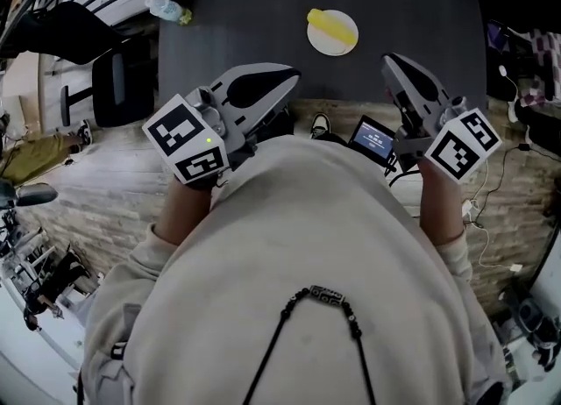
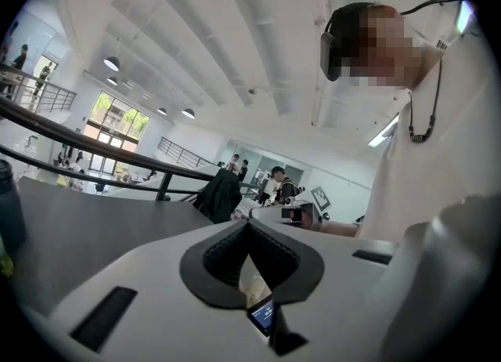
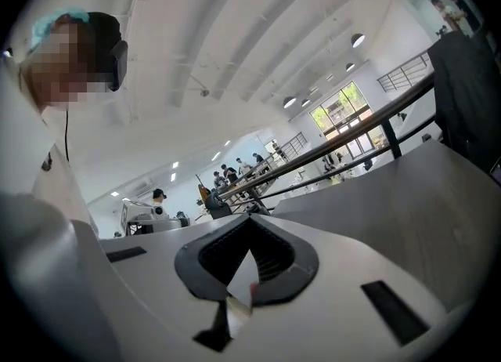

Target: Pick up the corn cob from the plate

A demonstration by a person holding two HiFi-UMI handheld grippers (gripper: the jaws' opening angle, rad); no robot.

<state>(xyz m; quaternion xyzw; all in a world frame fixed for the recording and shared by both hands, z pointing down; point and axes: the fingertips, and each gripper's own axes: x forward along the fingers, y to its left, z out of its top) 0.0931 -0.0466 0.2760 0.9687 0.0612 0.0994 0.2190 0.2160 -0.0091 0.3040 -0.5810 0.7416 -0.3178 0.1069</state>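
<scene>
In the head view, a yellow corn cob (image 1: 331, 24) lies on a small round pale plate (image 1: 326, 45) on the dark table (image 1: 245, 17), towards its far side. Both grippers are held close to my body at the table's near edge, well short of the plate. My left gripper (image 1: 294, 74) sits below and left of the plate, its jaws shut with nothing between them, as the left gripper view (image 2: 249, 222) also shows. To the right of the plate and nearer to me, my right gripper (image 1: 387, 60) is shut and empty too (image 3: 249, 218). Neither gripper view shows the corn or plate.
A plastic bottle (image 1: 169, 9) stands at the table's left edge, with a black chair (image 1: 118, 88) beside the table. A small lit screen (image 1: 372, 138) and a shoe (image 1: 319, 124) show below the table edge. Cables (image 1: 491, 175) lie on the wooden floor at right.
</scene>
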